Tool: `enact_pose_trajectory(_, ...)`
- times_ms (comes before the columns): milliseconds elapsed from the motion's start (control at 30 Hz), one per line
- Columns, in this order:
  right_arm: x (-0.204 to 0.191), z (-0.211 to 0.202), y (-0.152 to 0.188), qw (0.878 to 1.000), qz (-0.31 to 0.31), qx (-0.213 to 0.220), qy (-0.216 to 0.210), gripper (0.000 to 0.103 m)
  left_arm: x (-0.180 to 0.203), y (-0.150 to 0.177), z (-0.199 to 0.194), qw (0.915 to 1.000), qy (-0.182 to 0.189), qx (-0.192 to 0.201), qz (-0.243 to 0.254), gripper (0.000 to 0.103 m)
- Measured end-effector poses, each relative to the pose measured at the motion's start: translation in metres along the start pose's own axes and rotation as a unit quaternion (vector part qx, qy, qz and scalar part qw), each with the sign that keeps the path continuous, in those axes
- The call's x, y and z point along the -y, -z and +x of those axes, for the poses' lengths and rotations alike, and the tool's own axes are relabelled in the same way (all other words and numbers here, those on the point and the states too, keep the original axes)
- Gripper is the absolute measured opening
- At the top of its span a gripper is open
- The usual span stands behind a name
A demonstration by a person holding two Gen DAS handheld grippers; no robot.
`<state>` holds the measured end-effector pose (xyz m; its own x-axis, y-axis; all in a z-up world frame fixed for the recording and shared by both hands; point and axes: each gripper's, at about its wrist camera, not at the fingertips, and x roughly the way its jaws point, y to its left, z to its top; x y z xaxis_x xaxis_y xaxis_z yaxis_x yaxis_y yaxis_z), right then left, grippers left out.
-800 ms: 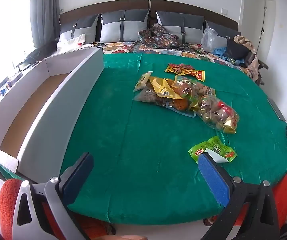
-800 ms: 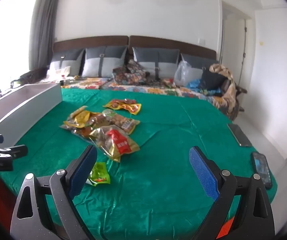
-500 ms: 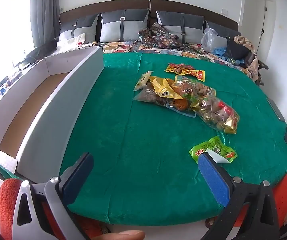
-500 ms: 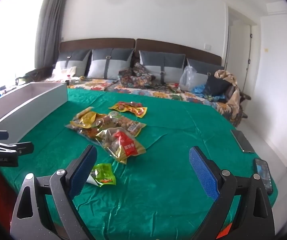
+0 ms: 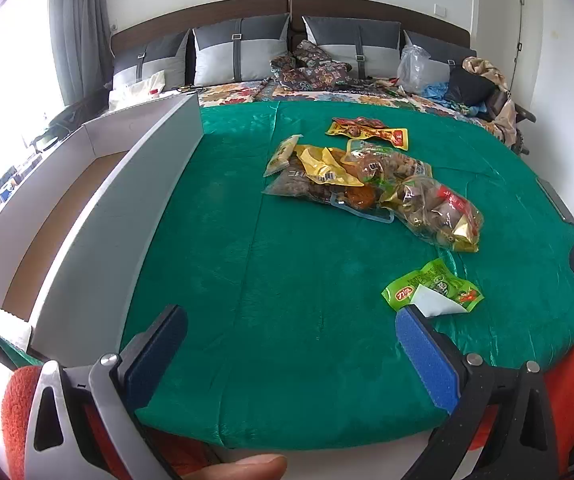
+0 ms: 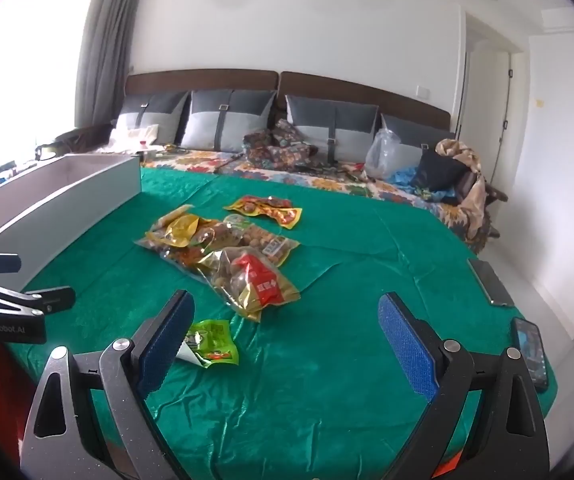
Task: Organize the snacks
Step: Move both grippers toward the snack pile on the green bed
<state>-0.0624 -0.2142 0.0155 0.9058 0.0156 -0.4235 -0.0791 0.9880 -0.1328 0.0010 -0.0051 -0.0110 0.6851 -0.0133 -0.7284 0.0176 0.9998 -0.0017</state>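
Change: in the right wrist view, more wall shows above the headboard than a moment ago and the snacks sit lower; the left wrist view is unchanged.
Snack pile (image 5: 371, 184): overlapping clear, yellow and red bags, centre of the green cloth (image 5: 287, 280), upper middle of frame.
Green packet (image 5: 433, 286): small, crinkled, lying alone near the lower right, apart from the pile.
White box (image 5: 99, 216): long, open-topped, left edge of frame.
Left gripper (image 5: 287, 344): jaws spread wide, empty, above the cloth.
Right gripper (image 6: 287, 340): jaws spread wide, empty, touching nothing.
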Motion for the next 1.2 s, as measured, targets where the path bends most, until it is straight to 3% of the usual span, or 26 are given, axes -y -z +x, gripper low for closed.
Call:
enact_pose_trajectory(633,0.000,0.009,0.006,1.000,0.001,-0.015,-0.002,0.095,0.003,0.008,0.024,0.9992,0.004,-0.040,0.007,0.103)
enact_pose_trajectory(900,0.003,0.017,0.011,0.999,0.005,-0.034,-0.004,0.095,-0.006,0.004,0.086,0.9952,-0.005,-0.096,0.017,0.103)
enact_pose_trajectory(1000,0.002,0.026,0.016,0.997,0.007,-0.067,-0.036,0.095,-0.011,0.008,0.101,0.9937,-0.010,-0.112,0.007,0.103)
enact_pose_trajectory(1200,-0.013,0.066,0.044,0.976,0.020,-0.187,-0.114,0.095,-0.021,0.015,0.102,0.9941,0.009,-0.108,0.004,0.103)
